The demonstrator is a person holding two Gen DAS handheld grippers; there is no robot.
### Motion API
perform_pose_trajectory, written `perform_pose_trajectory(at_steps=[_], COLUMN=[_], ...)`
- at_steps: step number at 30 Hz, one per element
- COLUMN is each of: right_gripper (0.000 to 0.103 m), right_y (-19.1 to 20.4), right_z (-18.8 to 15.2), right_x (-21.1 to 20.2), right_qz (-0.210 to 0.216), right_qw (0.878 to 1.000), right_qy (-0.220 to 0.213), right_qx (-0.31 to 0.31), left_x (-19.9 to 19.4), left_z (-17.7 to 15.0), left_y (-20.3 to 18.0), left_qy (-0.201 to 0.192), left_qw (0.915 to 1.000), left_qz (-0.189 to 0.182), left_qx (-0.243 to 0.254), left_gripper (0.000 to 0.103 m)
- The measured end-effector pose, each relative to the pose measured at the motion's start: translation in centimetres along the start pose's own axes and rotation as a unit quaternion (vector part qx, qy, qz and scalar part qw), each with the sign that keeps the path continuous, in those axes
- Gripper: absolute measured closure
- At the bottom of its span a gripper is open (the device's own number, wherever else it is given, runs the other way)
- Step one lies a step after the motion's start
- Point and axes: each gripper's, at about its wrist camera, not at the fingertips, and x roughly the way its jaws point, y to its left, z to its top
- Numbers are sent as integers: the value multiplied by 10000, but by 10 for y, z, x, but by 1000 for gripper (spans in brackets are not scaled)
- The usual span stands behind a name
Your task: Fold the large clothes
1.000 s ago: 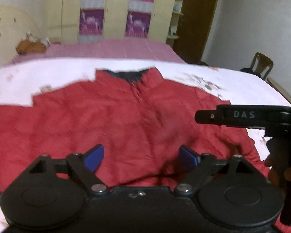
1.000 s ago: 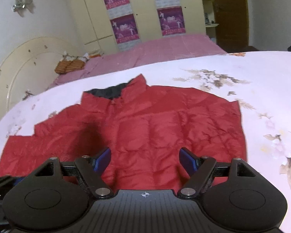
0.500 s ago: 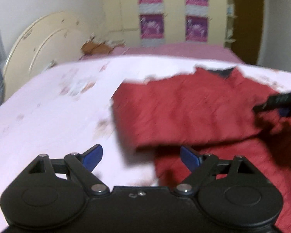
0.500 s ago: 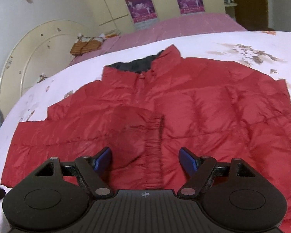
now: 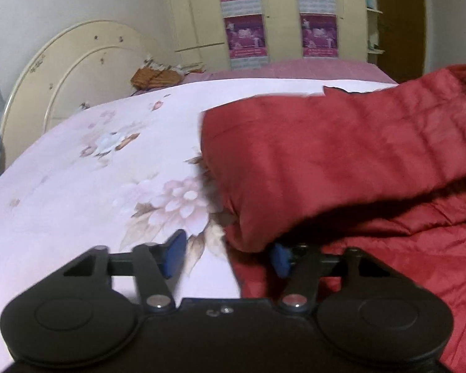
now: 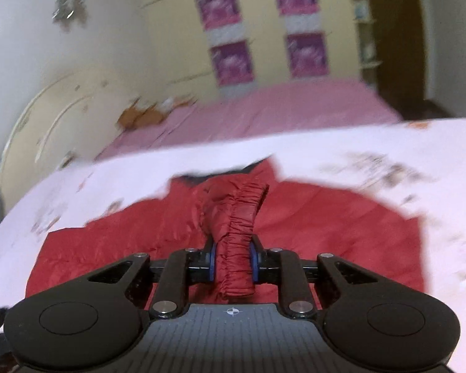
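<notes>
A red puffer jacket (image 6: 326, 233) lies on a white floral bedspread (image 5: 77, 186). My right gripper (image 6: 233, 262) is shut on the jacket's elastic sleeve cuff (image 6: 237, 242) and holds it raised over the jacket's body. In the left wrist view the lifted sleeve (image 5: 326, 155) hangs folded across the jacket. My left gripper (image 5: 228, 256) is open, low over the bed at the jacket's left edge, with its right fingertip (image 5: 279, 259) under the sleeve fold and nothing held.
A cream rounded headboard (image 5: 71, 71) stands at the left. A pink bed (image 6: 264, 108) with a brown basket (image 5: 155, 76) lies beyond. Cream wardrobes with purple posters (image 5: 245, 31) line the far wall. A dark door (image 6: 388, 46) is at right.
My right gripper has shut on the sleeve cuff and lifted it over the jacket. My left gripper has swung left to the jacket's left edge, staying open.
</notes>
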Motion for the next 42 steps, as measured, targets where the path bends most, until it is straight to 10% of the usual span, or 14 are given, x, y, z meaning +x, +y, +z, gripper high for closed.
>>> perform_pose_trajectory(at_steps=[3,10,13,16,23,42], right_gripper=[83,83,80,53,53,53], right_y=[-28,-54,-58,-62,-54,0], right_z=[-5,-45,-47,-42,-23,-12], right_x=[4,22,17,7,-14,52], right_qz=[-206,-717,-888,-1272,-1112,-679], right_qw=[9991,9919,9911,9895,9938,9939], right_qy=[299,1035,973,689,76,448], right_qx=[206,185,181,59,-28,-747], left_x=[4,7,-1,-16,-36,46], left_z=[0,-6,-3,0,21,85], left_y=[-8,-14,-6,8,23,-58], left_qy=[19,141,198,251,6,321], left_qw=[9998,9993,9991,9980,9941,9946], left_qz=[-128,-218,-351,-554,-774,-961], left_qx=[159,283,123,-178,-763,-240], left_gripper=[79,94,94,91,84,82])
